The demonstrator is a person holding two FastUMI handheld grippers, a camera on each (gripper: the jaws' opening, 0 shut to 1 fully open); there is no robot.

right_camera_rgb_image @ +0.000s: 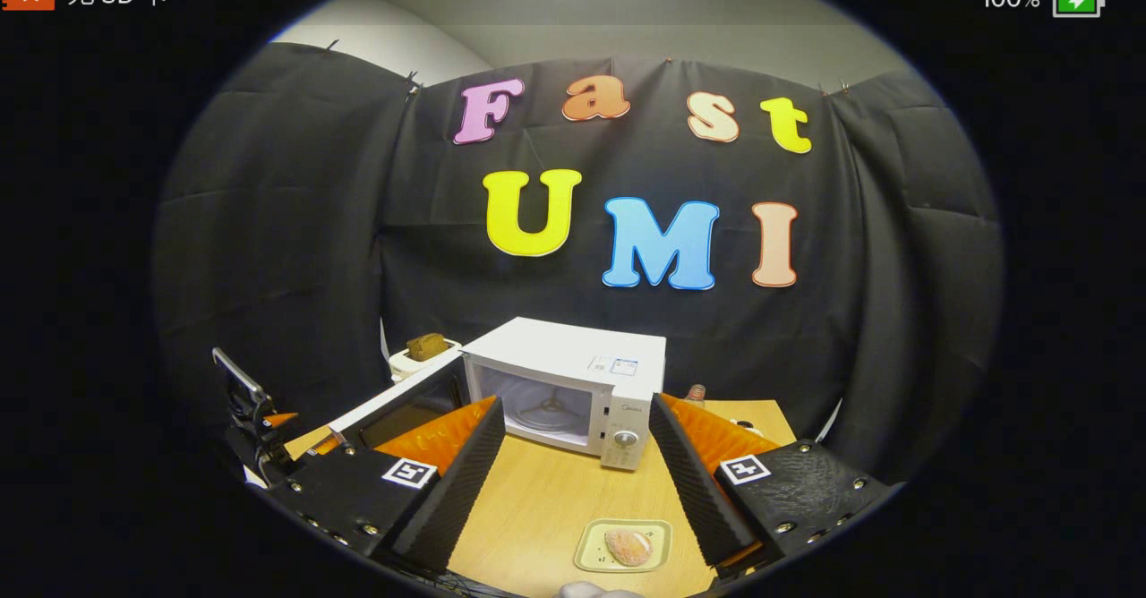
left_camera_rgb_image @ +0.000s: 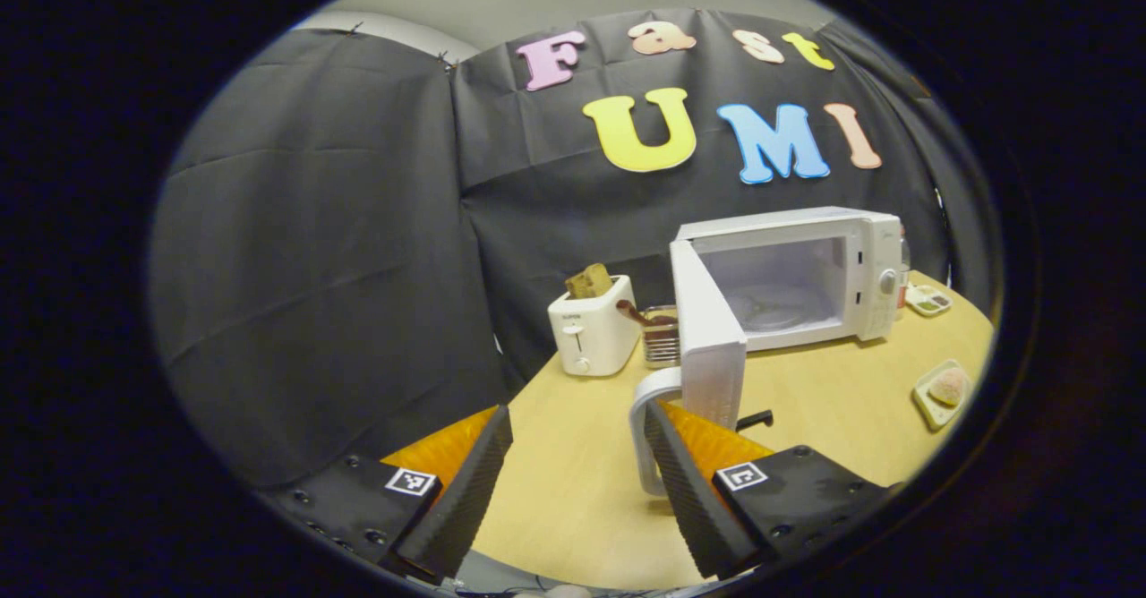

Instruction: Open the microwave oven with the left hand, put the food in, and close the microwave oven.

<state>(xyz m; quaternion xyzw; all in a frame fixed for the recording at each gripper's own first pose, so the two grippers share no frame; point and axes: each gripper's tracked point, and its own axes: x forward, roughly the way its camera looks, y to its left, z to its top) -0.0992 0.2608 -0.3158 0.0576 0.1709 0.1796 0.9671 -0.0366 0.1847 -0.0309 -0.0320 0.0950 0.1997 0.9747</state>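
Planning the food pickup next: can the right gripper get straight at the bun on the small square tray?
Probably yes: the right gripper is open, and the pinkish bun on its pale square tray lies between its fingers on bare wooden table.

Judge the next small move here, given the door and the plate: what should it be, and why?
Probably the right gripper should come down onto the plate holding the food. The microwave door already stands swung open with the cavity bare, the left gripper is open beside the door handle, and the right gripper hangs open above the plate, holding nothing.
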